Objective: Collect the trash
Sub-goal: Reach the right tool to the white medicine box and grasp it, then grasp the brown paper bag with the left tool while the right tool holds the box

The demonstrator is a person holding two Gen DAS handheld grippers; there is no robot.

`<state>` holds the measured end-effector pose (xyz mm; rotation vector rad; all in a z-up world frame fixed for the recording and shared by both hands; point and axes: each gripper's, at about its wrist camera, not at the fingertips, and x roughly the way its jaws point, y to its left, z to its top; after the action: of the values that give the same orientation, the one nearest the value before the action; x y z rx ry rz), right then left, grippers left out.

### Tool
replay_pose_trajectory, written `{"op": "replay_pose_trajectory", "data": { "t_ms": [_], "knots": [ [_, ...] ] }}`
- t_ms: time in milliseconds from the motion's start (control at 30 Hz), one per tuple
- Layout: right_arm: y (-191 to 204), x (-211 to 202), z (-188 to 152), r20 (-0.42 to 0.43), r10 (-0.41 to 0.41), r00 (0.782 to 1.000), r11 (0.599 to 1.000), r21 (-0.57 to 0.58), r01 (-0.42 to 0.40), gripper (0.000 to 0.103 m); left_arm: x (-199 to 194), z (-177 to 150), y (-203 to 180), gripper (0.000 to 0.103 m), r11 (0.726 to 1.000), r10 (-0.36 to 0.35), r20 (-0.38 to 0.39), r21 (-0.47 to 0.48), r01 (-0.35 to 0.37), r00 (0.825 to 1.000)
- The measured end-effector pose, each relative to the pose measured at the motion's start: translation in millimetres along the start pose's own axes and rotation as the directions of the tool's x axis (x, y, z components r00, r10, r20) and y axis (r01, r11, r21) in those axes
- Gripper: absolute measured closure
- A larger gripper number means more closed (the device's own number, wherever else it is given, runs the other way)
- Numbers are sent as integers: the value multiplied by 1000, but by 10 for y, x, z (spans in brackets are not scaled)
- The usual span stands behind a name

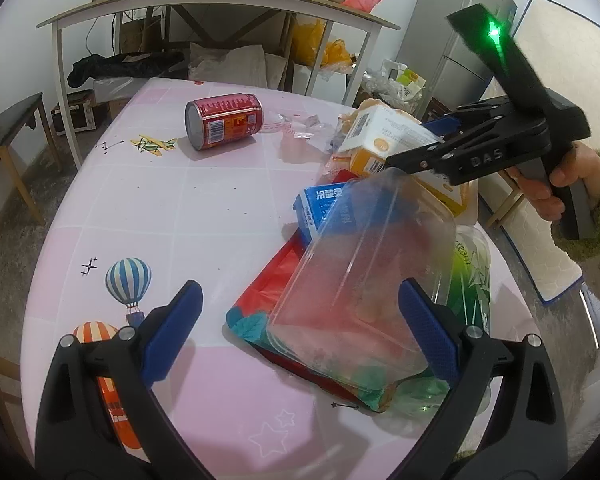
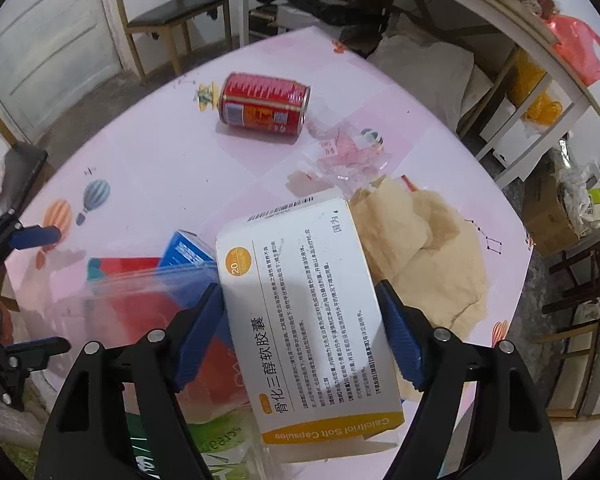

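On the pink table (image 1: 160,208) lies a heap of trash. My right gripper (image 2: 300,328) is shut on a white and orange medicine box (image 2: 300,300), one blue pad against each long side. In the left wrist view that gripper (image 1: 432,144) holds the box (image 1: 380,128) from the right. My left gripper (image 1: 296,332) stands open over a clear plastic tub (image 1: 360,272); its right pad is close to the tub, its left pad well apart. Under the tub lie a blue carton (image 1: 320,208), a red flat packet (image 1: 276,280) and a green-printed bag (image 1: 472,280). A red can (image 1: 224,120) lies on its side farther back.
A crumpled beige paper bag (image 2: 428,248) and a clear wrapper (image 2: 348,152) lie beyond the box. Behind the table stand a shelf table (image 1: 204,0) with jars and a pink bag, a dark bench (image 1: 12,124) and a grey fridge (image 1: 460,28). A person's hand (image 1: 568,176) grips the right handle.
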<state>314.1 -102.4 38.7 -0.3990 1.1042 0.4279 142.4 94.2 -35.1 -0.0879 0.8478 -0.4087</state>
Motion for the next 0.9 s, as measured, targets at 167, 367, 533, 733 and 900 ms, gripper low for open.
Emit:
{"op": "replay_pose_trajectory", "data": {
  "t_ms": [167, 367, 533, 733, 900],
  "knots": [
    [-108, -337, -71, 87, 47, 995, 995, 81, -54, 28, -49, 6, 4, 9, 1000, 2, 12, 5, -2, 1000],
    [-368, -883, -371, 256, 161, 953, 935, 269, -230, 28, -104, -16, 9, 9, 1000, -9, 17, -8, 9, 1000],
    [-547, -1107, -842, 361, 231, 903, 820, 427, -381, 28, -192, -58, -13, 9, 1000, -22, 31, -13, 23, 999],
    [-546, -1058, -1662, 302, 103, 948, 706, 649, -283, 28, -323, -106, -76, 9, 999, -45, 49, 10, 45, 998],
    [-418, -654, -2187, 141, 44, 989, 633, 762, -136, 28, -358, -125, -163, 9, 997, -68, 35, 50, 66, 997]
  ]
}}
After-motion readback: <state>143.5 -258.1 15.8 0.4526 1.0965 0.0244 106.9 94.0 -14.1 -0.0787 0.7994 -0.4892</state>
